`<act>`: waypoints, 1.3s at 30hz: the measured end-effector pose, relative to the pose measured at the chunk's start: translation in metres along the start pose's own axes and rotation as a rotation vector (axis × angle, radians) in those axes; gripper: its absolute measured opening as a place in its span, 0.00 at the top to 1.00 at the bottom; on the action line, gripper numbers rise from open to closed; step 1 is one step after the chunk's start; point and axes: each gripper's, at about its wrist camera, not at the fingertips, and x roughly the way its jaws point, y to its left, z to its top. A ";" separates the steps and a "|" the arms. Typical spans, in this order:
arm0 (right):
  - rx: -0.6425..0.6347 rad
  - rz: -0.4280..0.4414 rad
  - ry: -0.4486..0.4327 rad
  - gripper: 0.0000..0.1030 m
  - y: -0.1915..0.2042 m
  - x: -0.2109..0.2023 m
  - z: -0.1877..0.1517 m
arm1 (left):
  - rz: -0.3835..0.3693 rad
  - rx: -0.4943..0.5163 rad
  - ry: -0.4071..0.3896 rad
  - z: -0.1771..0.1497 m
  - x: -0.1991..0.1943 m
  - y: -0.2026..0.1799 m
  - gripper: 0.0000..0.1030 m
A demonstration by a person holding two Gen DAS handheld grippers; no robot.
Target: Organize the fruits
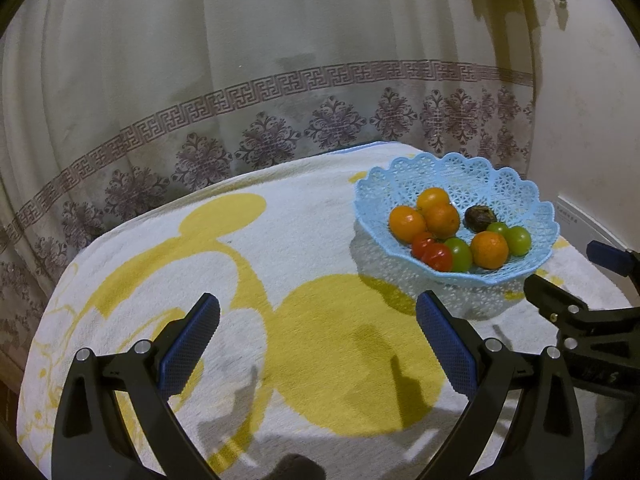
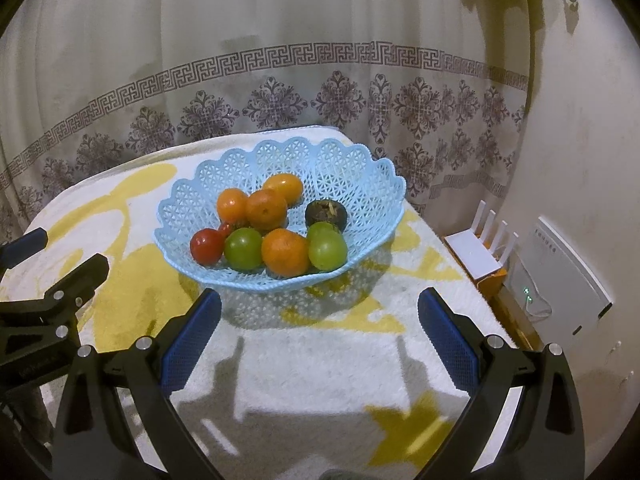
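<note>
Judging progress: I read the sorting as either finished or not yet begun, since every fruit I could see lay in the one basket and none lay on the cloth.
Left claw: my left gripper [image 1: 318,340] stood wide, nothing between its blue pads [image 1: 188,346], hovering over the near yellow patch of the towel [image 1: 280,240], well left of the fruit.
Cloth: the towel covered the whole table, white with a yellow cartoon print, and I saw no loose fruit anywhere on it.
Basket: the blue lattice basket [image 2: 192,204] sat toward the far right of the table, straight ahead of my right claw.
Red fruit: two tomatoes [image 2: 207,245] lay at the basket's near left edge, touching each other.
Orange fruit: three oranges [image 2: 266,208] clustered at the far middle, and a fourth orange [image 2: 285,252] lay near the front rim.
Green fruit: one green fruit [image 2: 243,249] sat between the tomatoes and the front orange, and two more green fruits [image 2: 327,250] sat right of that orange.
Dark fruit: one brown, wrinkled piece [image 2: 325,213] rested alone at the far right.
Right claw: my right gripper [image 2: 319,338] was also spread wide and empty, just short of the basket's near rim.
Left to do: if sorting by kind was meant, I judged the colours still mixed and no second container in view.
</note>
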 end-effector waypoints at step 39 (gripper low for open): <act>-0.191 0.065 0.242 0.03 0.116 0.014 -0.058 | 0.150 -0.285 0.335 -0.133 -0.033 0.148 0.05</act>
